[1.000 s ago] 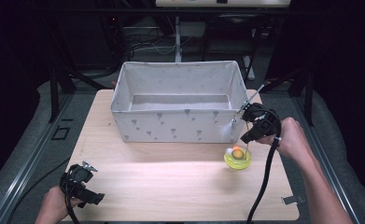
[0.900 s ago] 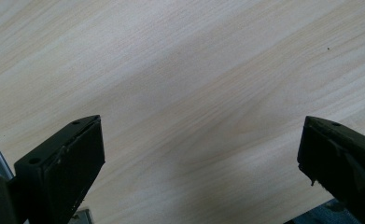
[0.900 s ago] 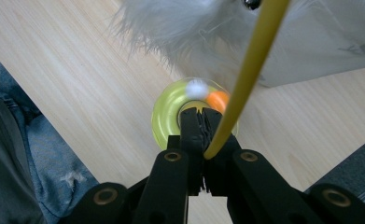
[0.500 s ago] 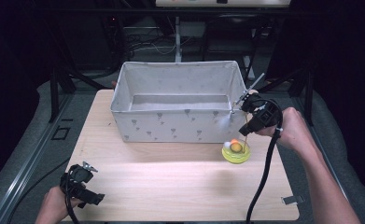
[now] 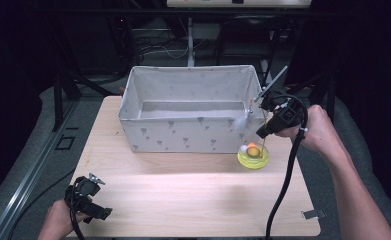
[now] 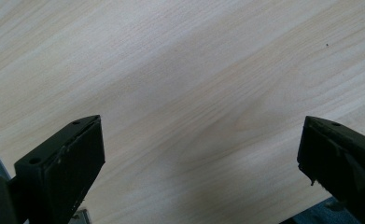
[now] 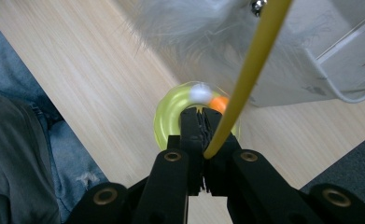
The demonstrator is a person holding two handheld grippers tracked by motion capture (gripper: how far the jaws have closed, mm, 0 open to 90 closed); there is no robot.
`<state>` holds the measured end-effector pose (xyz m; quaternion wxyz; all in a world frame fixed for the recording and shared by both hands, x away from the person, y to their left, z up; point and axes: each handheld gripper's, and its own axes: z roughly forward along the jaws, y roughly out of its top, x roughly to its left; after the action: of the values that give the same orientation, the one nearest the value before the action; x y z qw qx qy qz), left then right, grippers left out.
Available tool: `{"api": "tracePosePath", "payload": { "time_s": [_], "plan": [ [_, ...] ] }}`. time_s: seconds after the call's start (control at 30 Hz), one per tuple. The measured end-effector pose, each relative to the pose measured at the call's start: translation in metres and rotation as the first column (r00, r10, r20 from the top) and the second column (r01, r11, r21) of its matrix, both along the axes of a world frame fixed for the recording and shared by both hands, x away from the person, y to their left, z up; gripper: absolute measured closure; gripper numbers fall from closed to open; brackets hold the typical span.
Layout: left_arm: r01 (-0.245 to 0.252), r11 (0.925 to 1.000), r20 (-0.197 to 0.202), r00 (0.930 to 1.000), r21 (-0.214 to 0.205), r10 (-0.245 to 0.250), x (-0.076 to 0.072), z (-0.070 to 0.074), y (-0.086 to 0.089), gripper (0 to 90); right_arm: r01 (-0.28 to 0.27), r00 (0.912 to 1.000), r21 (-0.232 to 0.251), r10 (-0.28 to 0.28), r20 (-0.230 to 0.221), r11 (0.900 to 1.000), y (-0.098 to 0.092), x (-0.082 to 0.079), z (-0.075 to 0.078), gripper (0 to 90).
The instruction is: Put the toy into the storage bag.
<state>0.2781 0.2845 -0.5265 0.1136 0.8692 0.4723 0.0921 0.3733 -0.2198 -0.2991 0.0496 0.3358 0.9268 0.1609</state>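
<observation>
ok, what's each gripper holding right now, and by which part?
Right gripper clamps the toy's thin yellow rod at its lower end. Left gripper is open, holding nothing.

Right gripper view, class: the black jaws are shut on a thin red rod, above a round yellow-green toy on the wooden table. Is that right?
Not quite. The rod is yellow, not red: in the right gripper view the right gripper is shut on a thin yellow rod, above the round yellow-green toy on the wooden table.

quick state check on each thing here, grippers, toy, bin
left gripper: open, nothing between jaws, above bare table
right gripper: shut on yellow wand
yellow wand: held, slanting up, white feather tuft at top
yellow ring toy: beside bin
fabric bin: upright, open-topped
</observation>
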Motion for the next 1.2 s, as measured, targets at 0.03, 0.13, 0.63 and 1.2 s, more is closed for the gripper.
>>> {"api": "tracePosePath", "payload": {
  "time_s": [0.03, 0.13, 0.63, 1.2],
  "plan": [
    [0.001, 1.0000, -0.001, 1.0000, 0.001, -0.001, 0.000, 0.000, 0.000, 0.8, -0.007, 1.0000, -0.002, 0.007, -0.002, 1.0000, 0.000, 0.001, 0.003, 88.0],
    [0.003, 1.0000, -0.003, 1.0000, 0.005, -0.003, 0.000, 0.000, 0.000, 0.8, -0.010, 0.9999, 0.006, 0.010, 0.006, 0.9999, 0.002, 0.001, 0.010, 88.0],
    [0.010, 0.9999, -0.011, 0.9999, 0.011, -0.010, 0.001, -0.001, 0.000, 1.0, -0.019, 0.9992, 0.029, 0.018, 0.035, 0.9994, 0.006, 0.005, 0.041, 88.0],
    [0.020, 0.9997, -0.020, 0.9996, 0.015, -0.020, 0.001, -0.002, -0.001, 1.0, -0.005, 0.9966, 0.040, 0.002, 0.082, 0.9992, 0.008, 0.015, 0.078, 88.0]
  ]
}}
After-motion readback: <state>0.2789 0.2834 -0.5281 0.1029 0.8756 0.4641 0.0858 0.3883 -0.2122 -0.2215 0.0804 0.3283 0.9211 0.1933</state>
